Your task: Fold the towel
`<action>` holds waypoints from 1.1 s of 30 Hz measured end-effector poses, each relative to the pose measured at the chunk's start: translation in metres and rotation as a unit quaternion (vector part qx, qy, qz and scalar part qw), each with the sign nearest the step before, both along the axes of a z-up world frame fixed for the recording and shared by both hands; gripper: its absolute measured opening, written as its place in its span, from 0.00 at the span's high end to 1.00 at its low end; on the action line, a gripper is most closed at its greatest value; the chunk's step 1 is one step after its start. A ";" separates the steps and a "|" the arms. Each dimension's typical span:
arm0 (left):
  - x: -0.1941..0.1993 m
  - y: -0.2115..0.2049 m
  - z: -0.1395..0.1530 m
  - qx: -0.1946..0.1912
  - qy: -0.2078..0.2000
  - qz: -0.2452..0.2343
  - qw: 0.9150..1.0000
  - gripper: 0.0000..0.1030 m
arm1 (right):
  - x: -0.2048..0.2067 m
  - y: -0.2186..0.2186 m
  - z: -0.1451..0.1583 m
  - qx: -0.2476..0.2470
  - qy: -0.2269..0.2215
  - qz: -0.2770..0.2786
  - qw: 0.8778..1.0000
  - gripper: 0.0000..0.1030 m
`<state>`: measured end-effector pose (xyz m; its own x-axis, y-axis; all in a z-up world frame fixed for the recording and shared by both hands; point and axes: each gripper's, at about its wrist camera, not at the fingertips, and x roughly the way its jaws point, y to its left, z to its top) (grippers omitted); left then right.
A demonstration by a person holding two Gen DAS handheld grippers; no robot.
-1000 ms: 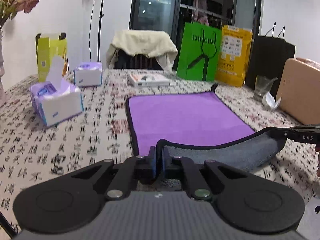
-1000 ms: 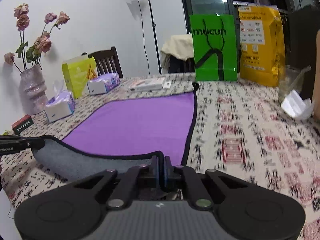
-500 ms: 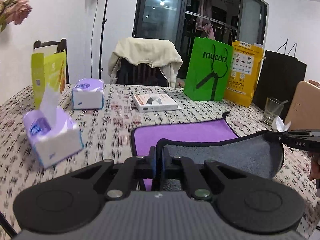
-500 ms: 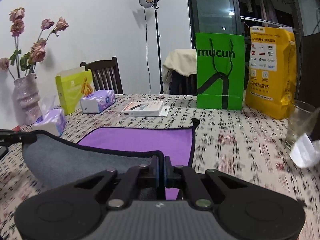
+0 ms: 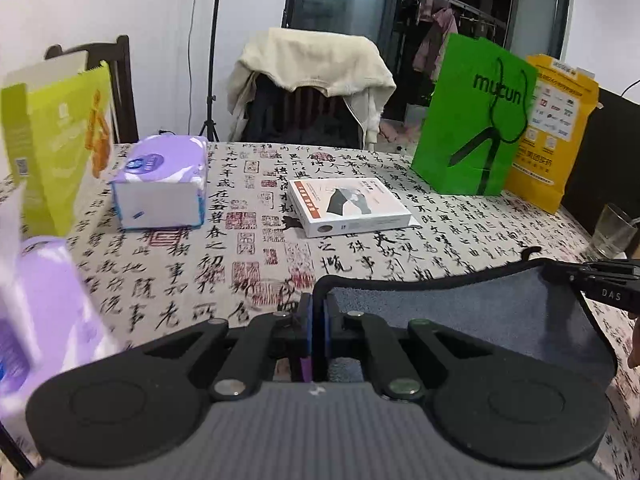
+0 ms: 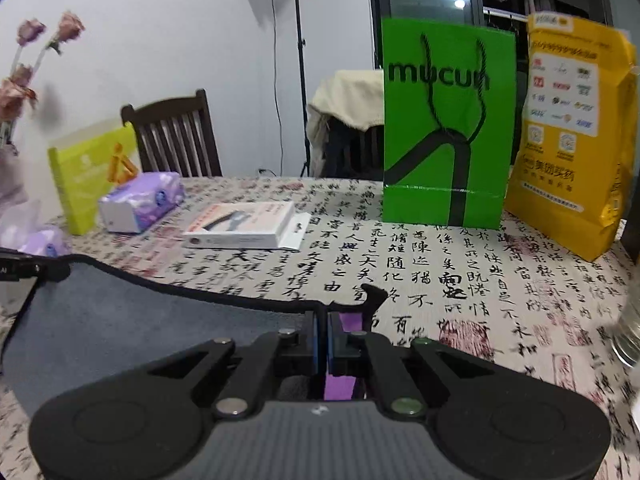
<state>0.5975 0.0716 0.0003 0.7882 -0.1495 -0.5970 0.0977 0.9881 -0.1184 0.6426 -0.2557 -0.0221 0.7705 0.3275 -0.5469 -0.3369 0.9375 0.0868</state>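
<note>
The towel [image 5: 460, 316] is purple on one face and grey on the other, with a black hem. My left gripper [image 5: 318, 312] is shut on its near-left corner. My right gripper [image 6: 322, 320] is shut on the other near corner and also shows at the right edge of the left wrist view [image 5: 600, 280]. The grey underside [image 6: 120, 320] hangs stretched between both grippers and hides almost all of the purple face. A black hanging loop [image 6: 374, 294] sticks out by the right gripper.
On the calligraphy tablecloth [image 5: 248, 208] stand a white box [image 5: 348, 206], a tissue pack [image 5: 160, 184], a green bag [image 5: 472, 116], a yellow bag [image 5: 556, 128], a glass [image 5: 614, 232] and a yellow-green box [image 5: 56, 148]. A tissue box [image 5: 36, 320] is close at left.
Both grippers have carried the held towel edge forward toward the far side. The grey underside now covers the purple face that showed before.
</note>
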 end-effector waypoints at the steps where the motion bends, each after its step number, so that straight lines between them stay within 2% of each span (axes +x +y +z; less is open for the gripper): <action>1: 0.006 0.000 -0.003 -0.001 0.002 0.003 1.000 0.94 | 0.007 0.002 -0.002 -0.003 0.003 -0.001 1.000 0.96; 7: 0.035 0.004 -0.022 -0.002 0.025 -0.006 1.000 0.93 | 0.042 0.006 -0.016 -0.002 0.029 -0.018 0.999 0.96; 8: 0.037 0.004 -0.024 0.002 0.028 -0.006 1.000 0.87 | 0.045 0.007 -0.018 -0.007 0.033 -0.018 0.999 0.96; 10: 0.037 0.007 -0.027 0.000 0.022 0.000 1.000 0.60 | 0.048 0.010 -0.022 -0.015 0.038 -0.020 0.999 0.90; 11: 0.035 0.009 -0.027 0.000 0.012 0.010 1.000 0.39 | 0.049 0.010 -0.022 -0.012 0.034 -0.025 0.999 0.86; 12: 0.033 0.010 -0.026 0.001 0.005 0.020 1.000 0.28 | 0.048 0.009 -0.022 -0.010 0.030 -0.029 0.999 0.71; 13: 0.030 0.011 -0.025 0.004 -0.004 0.028 1.000 0.25 | 0.047 0.007 -0.022 -0.007 0.025 -0.036 0.999 0.51; 15: 0.025 0.012 -0.021 0.010 -0.011 0.024 1.000 0.16 | 0.045 0.004 -0.020 0.001 0.020 -0.046 0.999 0.40; 17: 0.018 0.012 -0.016 0.015 -0.019 0.026 0.999 0.07 | 0.040 -0.001 -0.015 0.008 0.015 -0.048 0.999 0.37; 18: 0.014 0.011 -0.013 0.019 -0.023 0.028 0.999 0.02 | 0.037 -0.002 -0.011 0.009 0.010 -0.051 0.999 0.29; 19: 0.008 0.010 -0.010 0.022 -0.029 0.028 0.999 0.01 | 0.034 -0.005 -0.007 0.010 0.004 -0.057 0.998 0.18; 20: 0.002 0.009 -0.007 0.027 -0.036 0.027 0.999 0.00 | 0.030 -0.007 -0.003 0.011 -0.001 -0.063 0.998 0.14; 23: -0.014 0.004 0.001 0.043 -0.046 0.027 0.998 0.00 | 0.014 -0.013 0.009 0.014 -0.014 -0.070 0.997 0.10; 25: -0.024 0.001 0.005 0.053 -0.049 0.032 0.997 0.00 | 0.004 -0.016 0.015 0.015 -0.016 -0.071 0.997 0.00; 29: -0.048 -0.005 0.016 0.073 -0.061 0.034 0.995 0.00 | -0.022 -0.021 0.026 0.008 -0.027 -0.078 0.997 0.00; 33: -0.076 -0.010 0.028 0.077 -0.075 0.027 0.994 0.00 | -0.051 -0.026 0.035 0.010 -0.039 -0.078 0.996 0.00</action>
